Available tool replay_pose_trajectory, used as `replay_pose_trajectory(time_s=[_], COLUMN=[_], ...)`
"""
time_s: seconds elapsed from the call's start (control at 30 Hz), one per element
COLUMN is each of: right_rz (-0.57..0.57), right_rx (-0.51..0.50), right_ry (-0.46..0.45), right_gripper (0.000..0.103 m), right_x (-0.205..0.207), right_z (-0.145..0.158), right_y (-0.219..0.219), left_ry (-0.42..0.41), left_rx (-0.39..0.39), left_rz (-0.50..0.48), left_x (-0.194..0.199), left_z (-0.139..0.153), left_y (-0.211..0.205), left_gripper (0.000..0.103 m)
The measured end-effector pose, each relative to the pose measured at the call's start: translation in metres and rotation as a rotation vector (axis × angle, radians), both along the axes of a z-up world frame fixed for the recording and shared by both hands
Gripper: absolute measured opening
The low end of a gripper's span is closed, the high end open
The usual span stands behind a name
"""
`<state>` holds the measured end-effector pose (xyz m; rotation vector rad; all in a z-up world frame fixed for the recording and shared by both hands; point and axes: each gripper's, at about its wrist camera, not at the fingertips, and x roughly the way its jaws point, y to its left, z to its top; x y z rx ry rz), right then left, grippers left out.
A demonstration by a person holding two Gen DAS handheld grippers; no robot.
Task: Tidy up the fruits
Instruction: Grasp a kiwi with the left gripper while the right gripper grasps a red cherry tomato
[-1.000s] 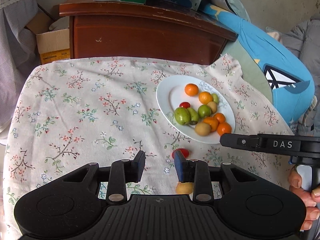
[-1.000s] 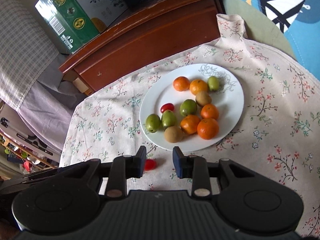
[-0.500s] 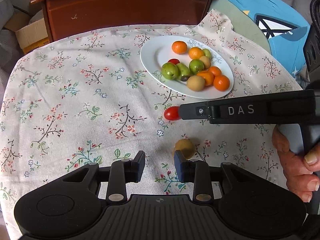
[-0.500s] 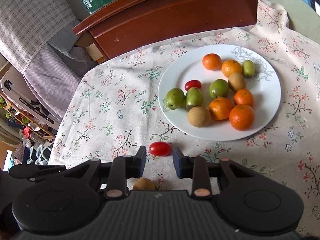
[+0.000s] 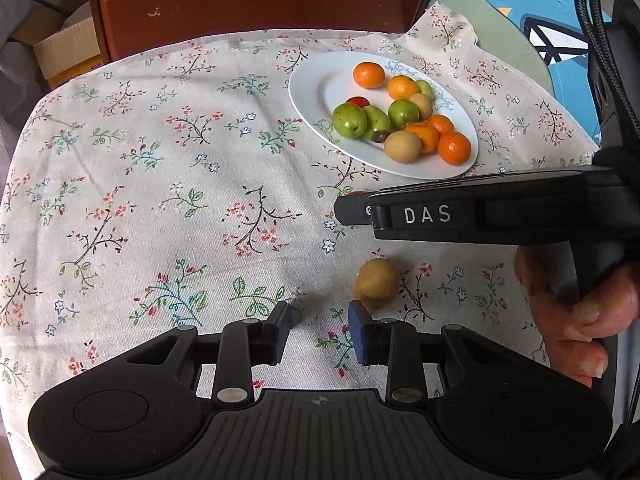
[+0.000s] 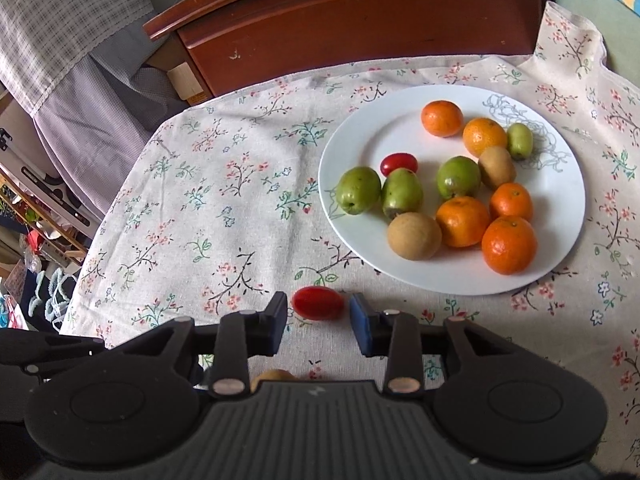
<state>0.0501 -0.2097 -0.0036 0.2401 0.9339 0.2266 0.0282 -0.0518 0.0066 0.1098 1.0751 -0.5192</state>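
A white plate (image 6: 360, 128) (image 5: 316, 84) holds several oranges, green fruits, brown kiwis and one red tomato. A loose red tomato (image 6: 318, 303) lies on the floral cloth just ahead of my open right gripper (image 6: 318, 316), between its fingertips. In the left wrist view the right gripper's body (image 5: 480, 216) hides that tomato almost fully. A loose brown kiwi (image 5: 377, 282) lies on the cloth just ahead of the right fingertip of my open, empty left gripper (image 5: 319, 320); its top shows in the right wrist view (image 6: 274, 376).
A dark wooden cabinet (image 6: 360, 20) stands behind the table. A cardboard box (image 5: 64, 52) sits to its left. Blue fabric (image 5: 560, 40) lies at the right. The floral cloth (image 5: 160, 160) covers the table.
Both grippers have lowered and moved forward. The right gripper's fingertips now flank the loose tomato. The kiwi sits closer to the left gripper's right fingertip.
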Motion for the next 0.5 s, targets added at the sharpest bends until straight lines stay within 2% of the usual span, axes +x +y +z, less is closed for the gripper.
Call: replay_pose_trajectory(time_s=[0.13, 0.23, 0.4, 0.5], right_rz=[0.012, 0.031, 0.029, 0.015], right_rx=[-0.024, -0.06, -0.033, -0.021], right_ry=[-0.01, -0.017, -0.008, -0.033], right_gripper=[0.036, 0.031, 0.03, 0.03], right_x=[0.001, 0.001, 0.001, 0.0], right_z=[-0.002, -0.001, 0.003, 0.014], right_y=[0.005, 0.008, 0.005, 0.001], left_ry=[0.012, 0.015, 0.017, 0.006], left_rx=[-0.024, -0.031, -0.087, -0.115], left_rz=[-0.001, -0.011, -0.048, -0.091], left_x=[0.001, 0.0, -0.003, -0.007], left_z=[0.001, 0.001, 0.002, 0.002], left_y=[0.001, 0.0, -0.004, -0.01], left_gripper=[0.031, 0.031, 0.031, 0.031])
